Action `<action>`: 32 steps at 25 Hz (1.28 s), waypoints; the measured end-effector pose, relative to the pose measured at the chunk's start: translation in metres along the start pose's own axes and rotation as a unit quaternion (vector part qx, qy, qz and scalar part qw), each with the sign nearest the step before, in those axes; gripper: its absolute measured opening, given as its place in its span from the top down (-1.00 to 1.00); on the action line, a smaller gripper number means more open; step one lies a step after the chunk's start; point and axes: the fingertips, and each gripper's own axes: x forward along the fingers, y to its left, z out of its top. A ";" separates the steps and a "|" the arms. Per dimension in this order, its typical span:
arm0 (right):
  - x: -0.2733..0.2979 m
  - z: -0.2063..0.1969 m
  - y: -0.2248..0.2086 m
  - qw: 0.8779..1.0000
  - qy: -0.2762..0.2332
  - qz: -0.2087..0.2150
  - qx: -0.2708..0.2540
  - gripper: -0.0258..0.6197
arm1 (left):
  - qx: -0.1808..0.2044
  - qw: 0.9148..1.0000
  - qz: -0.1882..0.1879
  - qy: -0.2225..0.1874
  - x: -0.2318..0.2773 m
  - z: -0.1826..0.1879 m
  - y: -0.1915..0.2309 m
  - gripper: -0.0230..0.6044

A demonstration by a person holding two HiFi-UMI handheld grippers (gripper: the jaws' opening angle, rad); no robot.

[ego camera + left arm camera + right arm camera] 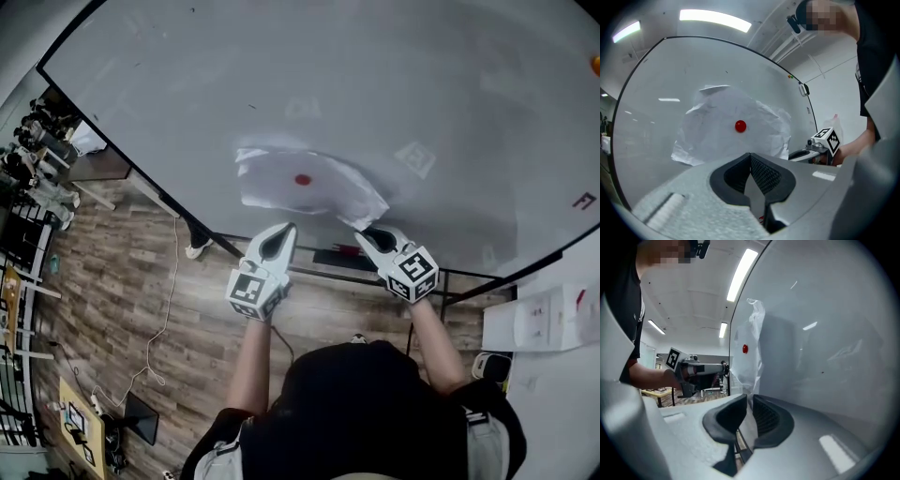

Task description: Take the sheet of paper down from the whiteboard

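A crumpled white sheet of paper (309,187) hangs on the whiteboard (422,84), pinned by a red round magnet (302,179). My right gripper (364,232) is at the sheet's lower right corner. In the right gripper view its jaws (749,399) stand a little apart, with the paper's (752,348) edge running down into the gap. My left gripper (284,230) is just below the sheet's lower edge, apart from it. Its jaws (750,157) are shut with nothing between them, pointing at the paper (717,131) and the magnet (740,125).
A ledge with markers (342,255) runs under the board's lower edge. An orange magnet (596,64) sits at the board's far right, and a red mark (583,201) lies below it. Wooden floor (122,281) lies to the left, with white equipment (544,319) at the right.
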 end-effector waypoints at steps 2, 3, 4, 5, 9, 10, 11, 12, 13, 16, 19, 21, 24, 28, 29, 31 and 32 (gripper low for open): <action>0.001 0.001 0.000 1.000 0.001 0.013 0.006 0.86 | 0.008 1.000 0.003 -0.001 0.004 0.004 0.000 0.89; 0.002 0.000 0.000 1.000 0.002 0.018 0.009 0.90 | 0.014 1.000 0.006 -0.002 0.006 0.007 0.000 0.89; 0.002 0.000 -0.001 1.000 0.003 0.024 0.013 0.91 | 0.023 1.000 0.012 -0.003 0.009 0.011 0.001 0.89; 0.002 0.001 -0.001 0.999 0.003 0.028 0.017 0.91 | 0.035 0.999 0.021 -0.003 0.012 0.016 0.003 0.89; 0.002 0.003 -0.001 0.999 0.002 0.046 0.019 0.91 | 0.101 0.993 0.068 0.007 0.025 0.031 0.008 0.89; 0.002 0.003 -0.001 0.999 0.003 0.051 0.019 0.91 | 0.112 0.991 0.076 0.011 0.029 0.033 0.008 0.88; 0.002 0.003 0.000 0.998 0.004 0.057 0.017 0.91 | 0.118 0.989 0.082 0.014 0.032 0.035 0.008 0.88; 0.002 0.002 0.001 0.998 0.004 0.062 0.016 0.91 | 0.122 0.989 0.087 0.015 0.034 0.038 0.008 0.88; 0.002 0.002 0.001 0.998 0.005 0.067 0.015 0.91 | 0.123 0.988 0.093 0.014 0.036 0.040 0.009 0.88; 0.001 0.002 0.002 0.997 0.006 0.077 0.010 0.91 | 0.127 0.986 0.107 0.008 0.040 0.047 0.010 0.88; 0.001 0.002 0.001 0.996 0.008 0.083 0.005 0.91 | 0.130 0.985 0.117 0.006 0.043 0.050 0.009 0.88; 0.001 0.002 0.001 0.996 0.011 0.088 -0.001 0.91 | 0.134 0.983 0.125 0.003 0.045 0.053 0.010 0.80; 0.001 0.001 0.001 0.995 0.013 0.097 -0.007 0.91 | 0.142 0.981 0.129 0.001 0.050 0.053 0.008 0.72; -0.001 0.002 -0.001 0.994 0.012 0.108 -0.009 0.91 | 0.154 0.977 0.145 0.005 0.054 0.056 0.011 0.60; -0.001 0.002 -0.001 0.994 0.011 0.110 -0.010 0.91 | 0.160 0.976 0.149 0.005 0.054 0.057 0.012 0.57; -0.002 0.002 -0.001 0.994 0.011 0.113 -0.009 0.91 | 0.165 0.974 0.153 0.006 0.055 0.057 0.014 0.51; -0.002 0.002 -0.001 0.993 0.011 0.114 -0.009 0.91 | 0.163 0.975 0.154 0.006 0.056 0.057 0.015 0.50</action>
